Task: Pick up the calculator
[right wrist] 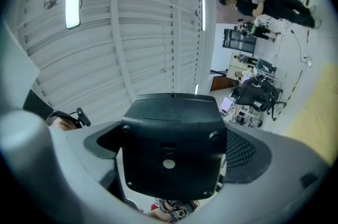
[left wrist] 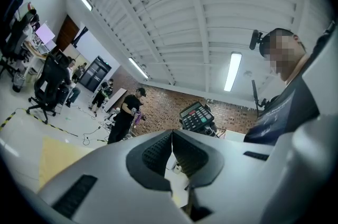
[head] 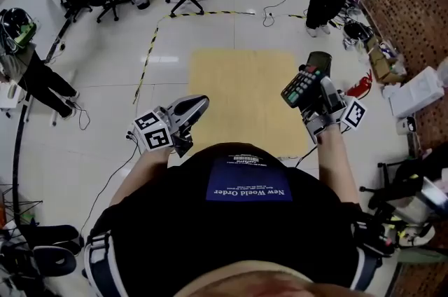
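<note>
The black plastic calculator with coloured keys is off the floor, pinched in the jaws of the right gripper. The left gripper is empty, jaws pressed together. The pickup looks done.

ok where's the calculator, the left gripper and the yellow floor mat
calculator (head: pixel 302 85): head view, keypad face
left gripper (head: pixel 199 104): head view, between its closed fingertips
yellow floor mat (head: pixel 238 89): head view, bare centre

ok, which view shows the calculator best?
Head view: the calculator shows its keypad, held in the right gripper. Left gripper view catches the keypad small and far; right gripper view shows only its black back.
</note>
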Motion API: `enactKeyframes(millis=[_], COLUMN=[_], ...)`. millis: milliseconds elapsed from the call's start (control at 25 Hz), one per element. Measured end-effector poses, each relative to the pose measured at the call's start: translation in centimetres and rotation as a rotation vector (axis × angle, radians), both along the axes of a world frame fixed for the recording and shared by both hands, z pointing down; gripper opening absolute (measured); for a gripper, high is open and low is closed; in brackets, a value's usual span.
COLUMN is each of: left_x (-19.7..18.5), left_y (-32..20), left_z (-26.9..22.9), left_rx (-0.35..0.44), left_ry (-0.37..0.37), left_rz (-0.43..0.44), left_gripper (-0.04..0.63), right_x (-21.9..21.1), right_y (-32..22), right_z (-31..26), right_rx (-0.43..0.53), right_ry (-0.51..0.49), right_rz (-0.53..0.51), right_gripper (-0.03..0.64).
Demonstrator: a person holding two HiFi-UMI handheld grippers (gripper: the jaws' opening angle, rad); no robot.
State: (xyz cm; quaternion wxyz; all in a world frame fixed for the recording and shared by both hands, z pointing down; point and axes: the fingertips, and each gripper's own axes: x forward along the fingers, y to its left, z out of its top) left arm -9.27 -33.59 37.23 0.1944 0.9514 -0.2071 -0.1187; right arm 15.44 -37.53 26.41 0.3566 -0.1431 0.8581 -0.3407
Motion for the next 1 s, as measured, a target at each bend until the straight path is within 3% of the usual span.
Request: enactKeyframes(millis=[1000], left_x=[0.4], left_y=[-0.7], left_z=[0.9], left_rx=[-0.040], left_ry=[0.001], left_rz=[0.004], left_gripper=[0.006], right_x=[-1.4], right_y=[-0.3], right_z=[2.1], right_rx=[0.003], right_ry=[0.112], right_rz=[0.003], right_gripper=[0.569])
